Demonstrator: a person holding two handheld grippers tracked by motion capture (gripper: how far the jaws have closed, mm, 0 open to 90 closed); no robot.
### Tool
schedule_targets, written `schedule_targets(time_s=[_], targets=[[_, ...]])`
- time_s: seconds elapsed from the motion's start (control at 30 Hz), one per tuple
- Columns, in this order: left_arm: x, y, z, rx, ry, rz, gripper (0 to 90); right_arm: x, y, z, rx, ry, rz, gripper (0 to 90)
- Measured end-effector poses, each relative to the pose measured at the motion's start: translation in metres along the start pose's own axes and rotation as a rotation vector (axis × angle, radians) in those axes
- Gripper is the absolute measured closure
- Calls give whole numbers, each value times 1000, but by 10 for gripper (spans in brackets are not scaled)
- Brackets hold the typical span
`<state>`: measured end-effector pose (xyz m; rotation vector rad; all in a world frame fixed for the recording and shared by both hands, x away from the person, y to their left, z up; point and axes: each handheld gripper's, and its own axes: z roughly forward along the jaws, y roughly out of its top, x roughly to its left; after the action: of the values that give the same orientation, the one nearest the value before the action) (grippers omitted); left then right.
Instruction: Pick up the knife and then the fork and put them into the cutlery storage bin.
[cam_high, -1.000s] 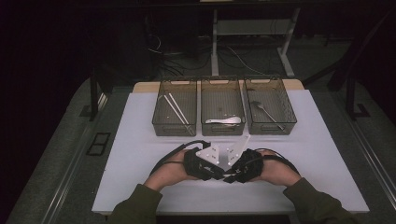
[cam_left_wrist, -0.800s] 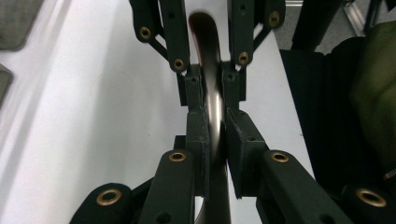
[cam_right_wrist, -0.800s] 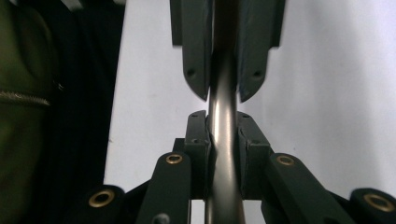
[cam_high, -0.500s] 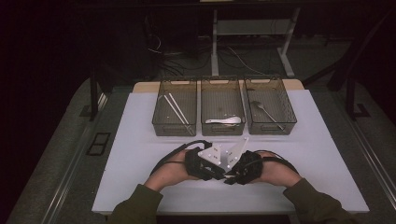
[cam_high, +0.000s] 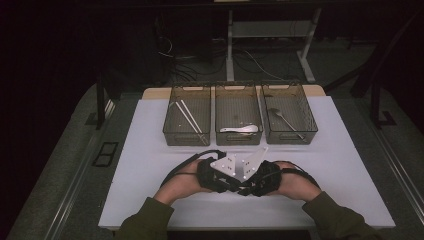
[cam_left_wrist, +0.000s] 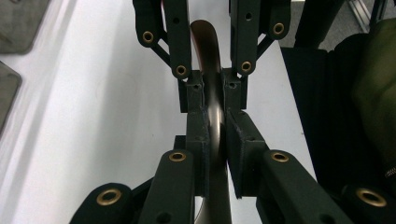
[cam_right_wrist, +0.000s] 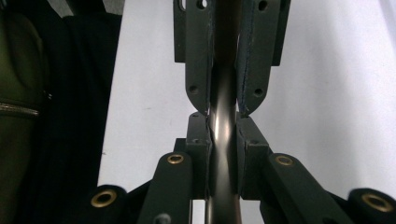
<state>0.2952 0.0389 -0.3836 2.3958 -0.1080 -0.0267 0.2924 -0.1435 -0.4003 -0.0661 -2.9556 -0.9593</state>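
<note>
The left gripper (cam_left_wrist: 215, 140) is clamped on a thin, curved, dark brown metal strip (cam_left_wrist: 214, 100) that runs up between its jaws. Facing it, the right gripper (cam_left_wrist: 212, 86) grips the same strip farther along. Below lies the white bench (cam_left_wrist: 93, 107).

No text, label, brand, number or sign can be read anywhere (not on the table (cam_high: 150, 150), nor on the three wire baskets (cam_high: 238, 107) at its far side, nor on either gripper's black jaws seen close in the gripper views). The grey plates (cam_high: 239, 164) show plain holes, no markings.
</note>
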Motion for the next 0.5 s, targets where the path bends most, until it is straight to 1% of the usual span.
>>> schedule_targets(time_s=[0.07,0.1,0.13,0.17,0.23,0.27,0.3,0.33,0.37,0.4,0.43,0.47,0.5], targets=[[-1,0,0,-3,12,3,778,1,0,-2,-7,6,17,786],[-1,-1,-1,-5,14,-3,771,0,-1,-3,-13,3,10,785],[1,-1,-2,-3,23,-1,732,-1,-2,-3,-15,-4,2,786],[1,-3,-4,-12,32,-11,713,-1,-2,-3,-14,-4,7,786],[4,-6,-9,-41,54,-33,626,-1,-4,-3,-6,-4,32,786],[5,-7,-12,-60,58,-49,612,-2,-6,-3,-3,-9,31,786],[5,-9,-15,-74,70,-70,590,-3,-7,-4,-8,-20,28,786],[6,-12,-19,-90,89,-84,563,-5,-9,-5,-7,-16,39,786],[6,-15,-23,-109,97,-109,550,-7,-11,-6,-12,-31,19,786],[6,-18,-28,-127,111,-124,536,-8,-12,-8,-17,-34,34,786],[6,-22,-32,-147,120,-150,518,-9,-14,-11,-26,-41,33,786],[7,-26,-38,-158,134,-160,512,-10,-15,-14,-35,-48,48,786],[5,-31,-42,-182,152,-194,496,-12,-17,-16,-42,-47,48,786]])
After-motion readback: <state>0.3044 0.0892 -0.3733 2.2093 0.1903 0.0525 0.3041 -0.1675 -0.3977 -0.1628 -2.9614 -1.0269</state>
